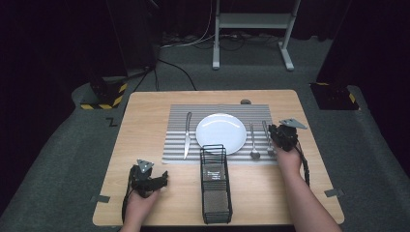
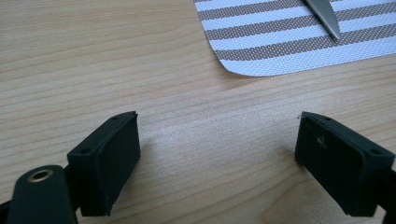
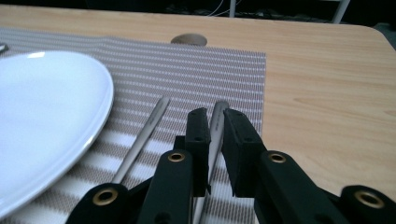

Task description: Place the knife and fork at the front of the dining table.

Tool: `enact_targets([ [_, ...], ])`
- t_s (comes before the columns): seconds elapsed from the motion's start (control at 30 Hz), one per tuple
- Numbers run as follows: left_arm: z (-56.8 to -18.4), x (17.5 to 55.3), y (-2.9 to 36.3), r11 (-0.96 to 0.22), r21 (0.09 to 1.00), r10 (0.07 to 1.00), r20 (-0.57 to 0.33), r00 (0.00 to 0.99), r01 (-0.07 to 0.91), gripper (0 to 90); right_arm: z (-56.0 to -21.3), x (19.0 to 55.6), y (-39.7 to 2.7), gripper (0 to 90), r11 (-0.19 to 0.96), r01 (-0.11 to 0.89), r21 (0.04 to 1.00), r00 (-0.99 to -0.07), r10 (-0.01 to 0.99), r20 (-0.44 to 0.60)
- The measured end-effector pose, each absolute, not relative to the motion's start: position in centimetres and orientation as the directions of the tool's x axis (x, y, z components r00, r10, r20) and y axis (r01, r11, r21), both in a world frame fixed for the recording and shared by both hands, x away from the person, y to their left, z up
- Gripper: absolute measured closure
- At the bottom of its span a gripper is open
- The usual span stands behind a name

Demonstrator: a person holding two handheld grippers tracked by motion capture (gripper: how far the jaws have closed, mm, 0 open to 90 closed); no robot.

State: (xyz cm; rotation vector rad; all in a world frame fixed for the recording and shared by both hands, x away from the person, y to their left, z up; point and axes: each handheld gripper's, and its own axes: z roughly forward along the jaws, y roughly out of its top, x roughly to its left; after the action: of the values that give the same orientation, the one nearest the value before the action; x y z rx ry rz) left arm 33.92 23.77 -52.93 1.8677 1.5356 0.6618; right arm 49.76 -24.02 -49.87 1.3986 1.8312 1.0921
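A: What is the right gripper [image 3: 214, 122] doing?

B: It is sitting over the right part of the striped placemat [image 1: 176, 121], with its jaws nearly together around the handle of a piece of cutlery [image 3: 215, 126]. The handle is running between the jaws. Whether they are pressing on it, I cannot tell.

A: Where is that cutlery lying?

B: It is lying flat on the placemat, right of the white plate [image 1: 221, 133], just beside a spoon [image 1: 253, 141] that is lying between it and the plate. A knife [image 1: 186, 134] is lying left of the plate.

A: And the left gripper [image 2: 217, 149]?

B: It is resting low over bare wood at the near left of the table [image 1: 145, 116], jaws standing wide apart and holding nothing. A black wire basket [image 1: 215, 186] is standing near the front edge, its far end touching the plate.
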Motion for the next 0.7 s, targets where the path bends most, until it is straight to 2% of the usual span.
enact_targets([
  [0.23, -52.9, 33.9, 23.8, -0.128, 0.734, 0.98, -0.008, 0.197, 0.667, 14.0, -50.3, 46.7, -24.5, 80.1, 0.16, 0.469, 0.868, -0.304, 0.953, -0.012],
  [0.43, -52.9, 33.9, 23.8, -0.128, 0.733, 0.98, -0.008, 0.197, 0.668, 14.0, -50.7, 44.6, -24.7, 73.2, 0.175, 0.457, 0.872, -0.33, 0.944, -0.016],
  [0.67, -52.9, 33.9, 23.8, -0.128, 0.734, 0.98, -0.007, 0.197, 0.667, 14.0, -51.1, 41.6, -24.7, 60.5, 0.219, 0.435, 0.873, -0.373, 0.927, -0.047],
  [0.7, -52.9, 33.9, 23.8, -0.128, 0.734, 0.98, -0.008, 0.197, 0.667, 14.0, -51.2, 40.5, -24.9, 55.1, 0.238, 0.427, 0.872, -0.379, 0.923, -0.066],
])
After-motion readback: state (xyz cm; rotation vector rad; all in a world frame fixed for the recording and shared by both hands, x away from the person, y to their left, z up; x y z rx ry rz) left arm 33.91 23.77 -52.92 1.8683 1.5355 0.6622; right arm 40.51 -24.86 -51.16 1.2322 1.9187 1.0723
